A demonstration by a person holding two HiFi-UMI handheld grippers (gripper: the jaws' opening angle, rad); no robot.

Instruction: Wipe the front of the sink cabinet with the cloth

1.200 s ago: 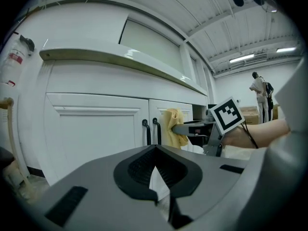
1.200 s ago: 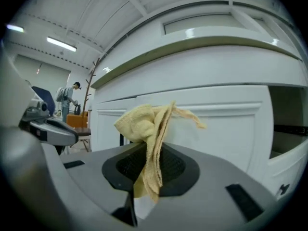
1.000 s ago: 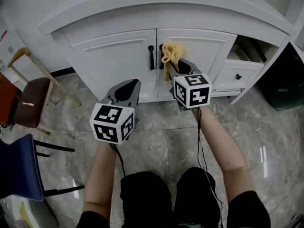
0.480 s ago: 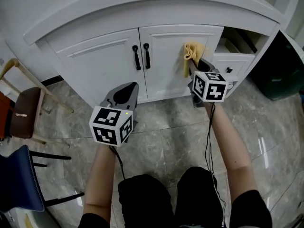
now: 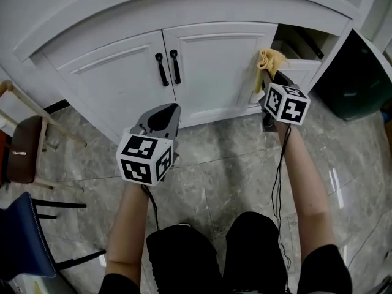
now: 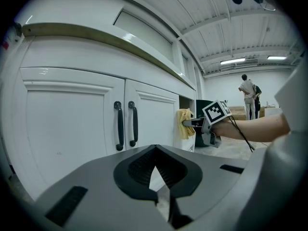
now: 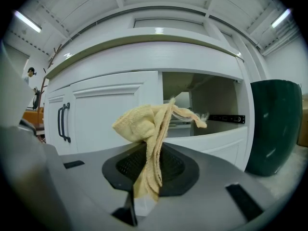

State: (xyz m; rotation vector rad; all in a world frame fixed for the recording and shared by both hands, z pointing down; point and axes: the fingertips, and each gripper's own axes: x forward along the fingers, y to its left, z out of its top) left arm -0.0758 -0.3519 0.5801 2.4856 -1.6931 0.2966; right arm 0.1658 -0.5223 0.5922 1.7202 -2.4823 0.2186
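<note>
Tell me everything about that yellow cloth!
The cloth is pale yellow and fluffy, like terry towel. It is crumpled into a bunch, pinched between the right gripper's shut fingers, with a puffy lump and a thin tail sticking up and a strip hanging down. It is held at the white sink cabinet's front, by the right door's edge beside the open shelf. Whether it presses on the cabinet is unclear.
</note>
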